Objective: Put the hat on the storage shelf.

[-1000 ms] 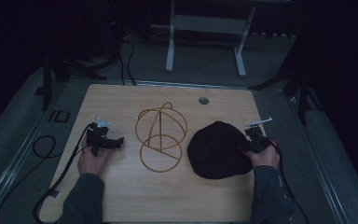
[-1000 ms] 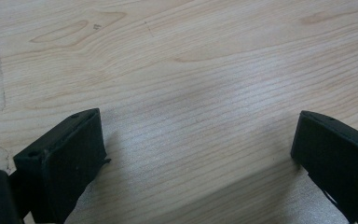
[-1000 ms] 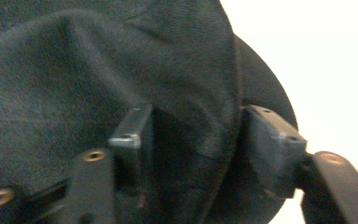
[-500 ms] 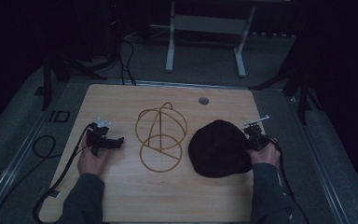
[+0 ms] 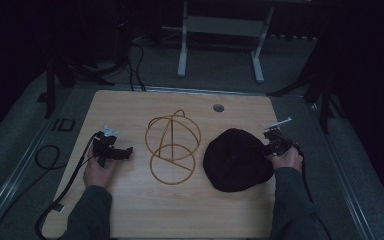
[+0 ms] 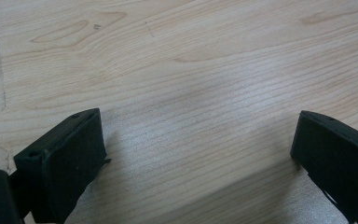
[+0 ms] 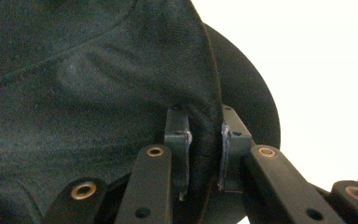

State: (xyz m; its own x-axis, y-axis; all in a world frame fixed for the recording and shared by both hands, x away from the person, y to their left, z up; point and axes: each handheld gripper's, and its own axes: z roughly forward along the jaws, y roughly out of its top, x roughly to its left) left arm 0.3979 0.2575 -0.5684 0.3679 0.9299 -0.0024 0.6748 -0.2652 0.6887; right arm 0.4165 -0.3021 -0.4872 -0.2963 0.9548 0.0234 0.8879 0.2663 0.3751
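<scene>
R gripper: jaws just closed, now pinching black cap edge
Cap: on counter, right of wire frame
L gripper: wide, empty
Next: prob. lift cap

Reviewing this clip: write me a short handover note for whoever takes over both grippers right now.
Right gripper: jaws have just been closing and now pinch a fold of the black cap at its right edge; the cap lies on the table, right of centre.
Left gripper: open, nothing between its jaws, resting on bare wood at the table's left.
Wire stand: upright in the middle, between the two grippers, with nothing on it, apart from the cap.
Done: cap gripped.
Left, most likely: lift the cap and set it over the wire stand; the left gripper could steady the stand.
</scene>
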